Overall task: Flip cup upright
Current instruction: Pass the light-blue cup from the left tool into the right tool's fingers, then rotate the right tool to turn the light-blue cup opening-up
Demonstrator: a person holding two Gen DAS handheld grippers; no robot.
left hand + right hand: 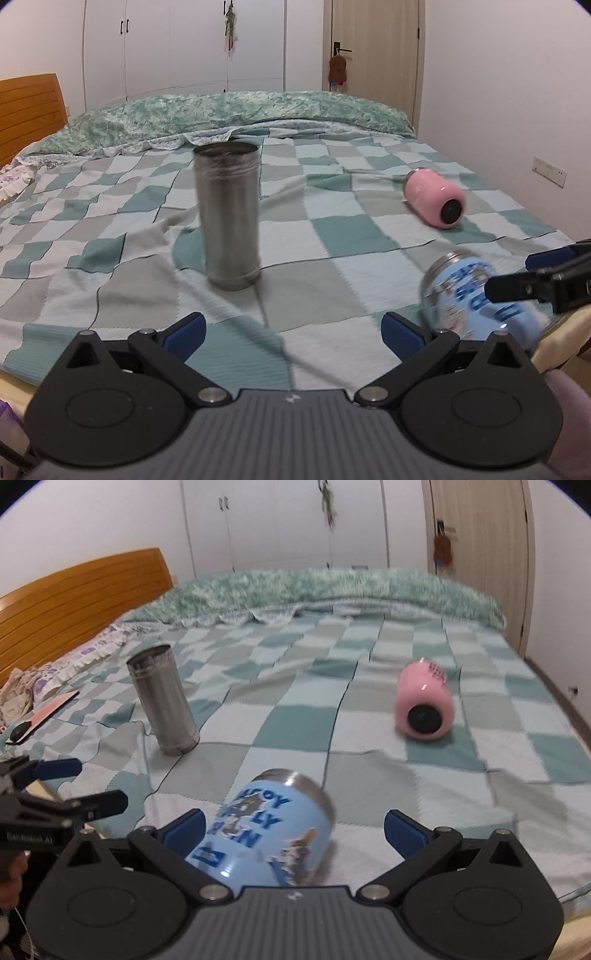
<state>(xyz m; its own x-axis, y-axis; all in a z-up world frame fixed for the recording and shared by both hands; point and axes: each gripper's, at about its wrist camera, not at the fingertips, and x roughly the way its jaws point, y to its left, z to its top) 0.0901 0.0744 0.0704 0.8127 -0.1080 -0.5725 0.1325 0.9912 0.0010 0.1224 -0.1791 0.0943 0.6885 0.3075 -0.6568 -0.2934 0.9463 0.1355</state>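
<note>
Blue cup (pixel 266 830): on its side on the bed (pixel 369 738), between the right gripper's (pixel 295 829) spread fingers.
Left gripper (pixel 293 330): fingers wide, empty.
Steel cup (pixel 227 214): upright.
Pink cup (pixel 434 197): lying down.

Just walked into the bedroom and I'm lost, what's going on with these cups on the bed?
A person is working with two handheld tools over a checkered bedspread, setting tipped cups upright. The steel cup already stands upright. The blue cartoon cup lies on its side between the open fingers of the right tool, not yet gripped. The pink cup lies on its side farther back. The left tool is open and holds nothing.
</note>
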